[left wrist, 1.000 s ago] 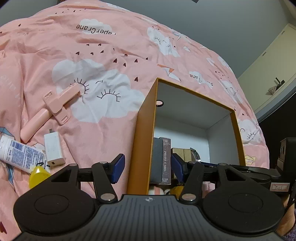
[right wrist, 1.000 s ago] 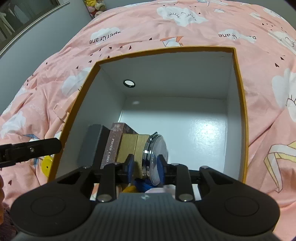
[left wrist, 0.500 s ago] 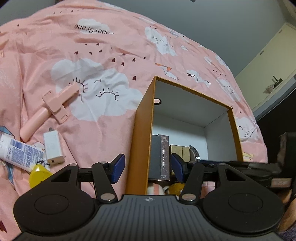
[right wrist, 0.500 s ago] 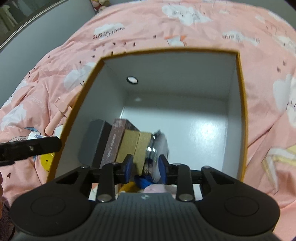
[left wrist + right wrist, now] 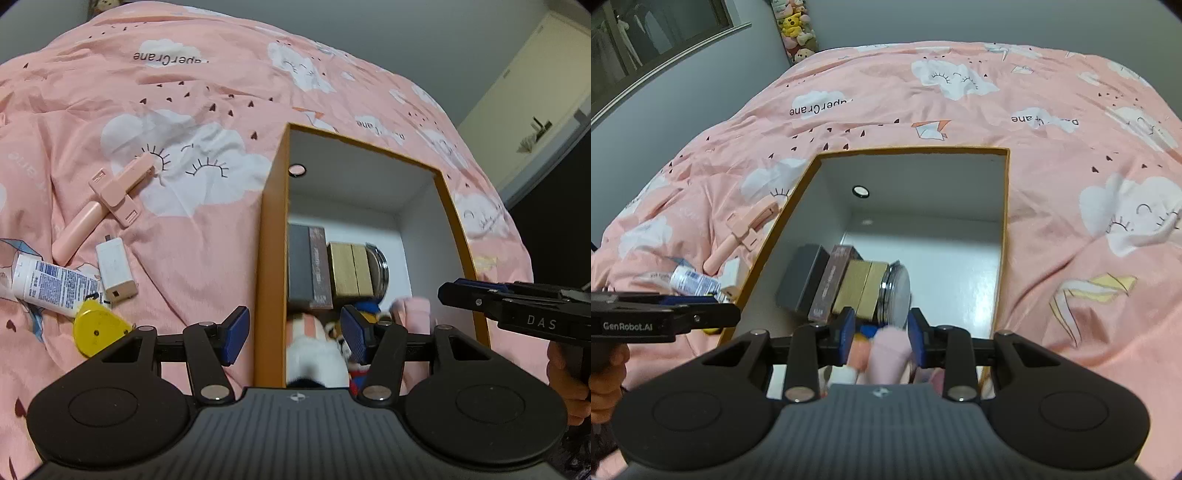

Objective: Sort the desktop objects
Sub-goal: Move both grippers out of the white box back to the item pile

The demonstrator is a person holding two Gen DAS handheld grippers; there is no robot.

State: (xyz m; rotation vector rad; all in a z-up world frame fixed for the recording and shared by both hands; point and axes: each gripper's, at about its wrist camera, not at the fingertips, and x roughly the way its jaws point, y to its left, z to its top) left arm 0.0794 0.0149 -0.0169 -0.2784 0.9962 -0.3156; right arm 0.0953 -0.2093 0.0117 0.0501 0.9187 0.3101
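Pink bedspread (image 5: 192, 258), yellow tape measure (image 5: 98, 330) left-view only

A home bedroom: pink cloud-print duvet (image 5: 1052, 122) covers a bed, plush toys (image 5: 796, 29) piled by the wall

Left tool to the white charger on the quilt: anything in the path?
Nothing visible blocks it. The left tool is open and straddles the box's orange wall; the charger lies in the open on the quilt, beside the tube and yellow tape measure.
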